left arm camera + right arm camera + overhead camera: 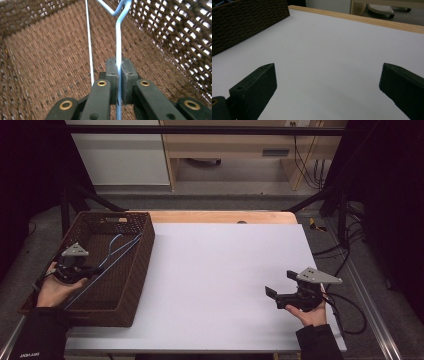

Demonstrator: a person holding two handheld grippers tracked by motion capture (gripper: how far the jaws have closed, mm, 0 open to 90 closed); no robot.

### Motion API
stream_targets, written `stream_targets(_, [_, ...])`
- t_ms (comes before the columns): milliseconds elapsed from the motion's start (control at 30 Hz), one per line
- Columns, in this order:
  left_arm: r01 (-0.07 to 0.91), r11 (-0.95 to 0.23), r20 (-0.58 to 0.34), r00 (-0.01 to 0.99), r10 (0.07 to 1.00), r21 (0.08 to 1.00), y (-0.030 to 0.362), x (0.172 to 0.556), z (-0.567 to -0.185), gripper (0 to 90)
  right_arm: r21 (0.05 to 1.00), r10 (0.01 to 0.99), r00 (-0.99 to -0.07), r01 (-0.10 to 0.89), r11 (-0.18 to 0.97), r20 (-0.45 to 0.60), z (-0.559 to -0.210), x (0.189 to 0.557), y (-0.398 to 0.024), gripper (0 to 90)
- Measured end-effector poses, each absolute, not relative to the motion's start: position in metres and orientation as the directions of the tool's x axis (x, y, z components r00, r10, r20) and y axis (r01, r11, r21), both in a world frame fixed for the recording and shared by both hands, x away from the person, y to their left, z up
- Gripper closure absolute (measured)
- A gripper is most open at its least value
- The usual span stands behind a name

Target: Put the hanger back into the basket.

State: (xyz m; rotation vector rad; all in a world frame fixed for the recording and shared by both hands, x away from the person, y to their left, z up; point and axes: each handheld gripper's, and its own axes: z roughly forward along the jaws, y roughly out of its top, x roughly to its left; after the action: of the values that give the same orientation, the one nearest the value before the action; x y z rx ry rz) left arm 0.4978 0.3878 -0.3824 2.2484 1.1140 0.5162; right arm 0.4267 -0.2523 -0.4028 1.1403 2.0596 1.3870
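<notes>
White table [220, 270] | left gripper [119, 75] clamps blue hanger [118, 42] in basket [137, 265]

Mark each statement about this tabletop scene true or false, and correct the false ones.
1. The left gripper is shut on the blue wire hanger. True.
2. The hanger is inside the brown woven basket. True.
3. The right gripper holds a second hanger. False: its jaws stand open with nothing between them.
4. The basket sits at the table's right side. False: it sits at the left of the white table.
</notes>
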Motion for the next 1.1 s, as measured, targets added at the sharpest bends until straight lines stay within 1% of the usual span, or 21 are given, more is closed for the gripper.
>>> stream_targets(167, [0.554, -0.438, 0.059, 0.572, 0.818, 0.708, 0.386, 0.487, -0.371, 73.3, 0.900, 0.807, -0.581, 0.400, 0.170, 0.106, -0.402, 0.427, -0.253, 1.7])
stream_targets(333, [0.494, -0.380, 0.061, 0.545, 0.836, 0.782, 0.375, 0.473, -0.356, 56.8, 0.904, 0.807, -0.582, 0.394, 0.167, 0.105, -0.402, 0.426, -0.253, 1.7])
stream_targets(433, [0.451, -0.338, 0.055, 0.533, 0.844, 0.826, 0.366, 0.465, -0.349, 45.1, 0.907, 0.806, -0.582, 0.388, 0.163, 0.104, -0.401, 0.426, -0.254, 1.6])
stream_targets(533, [0.401, -0.315, 0.052, 0.545, 0.837, 0.860, 0.356, 0.457, -0.343, 37.7, 0.910, 0.806, -0.584, 0.382, 0.163, 0.101, -0.400, 0.425, -0.254, 1.6])
stream_targets(567, [0.386, -0.291, 0.038, 0.546, 0.837, 0.875, 0.352, 0.454, -0.340, 36.1, 0.910, 0.807, -0.582, 0.382, 0.159, 0.103, -0.400, 0.425, -0.254, 1.6])
stream_targets(733, [0.346, -0.248, 0.009, 0.567, 0.824, 0.905, 0.332, 0.441, -0.334, 23.1, 0.914, 0.807, -0.582, 0.375, 0.155, 0.102, -0.399, 0.424, -0.255, 1.6])
stream_targets(833, [0.324, -0.233, -0.002, 0.589, 0.808, 0.917, 0.320, 0.433, -0.333, 17.9, 0.917, 0.807, -0.582, 0.369, 0.150, 0.102, -0.398, 0.424, -0.255, 1.5])
stream_targets(933, [0.311, -0.203, -0.034, 0.617, 0.786, 0.928, 0.305, 0.426, -0.335, 14.3, 0.919, 0.805, -0.585, 0.365, 0.151, 0.099, -0.397, 0.423, -0.256, 1.4])
stream_targets(1100, [0.297, -0.204, -0.045, 0.657, 0.752, 0.933, 0.280, 0.420, -0.345, 12.7, 0.922, 0.803, -0.587, 0.358, 0.146, 0.101, -0.396, 0.422, -0.257, 1.2])
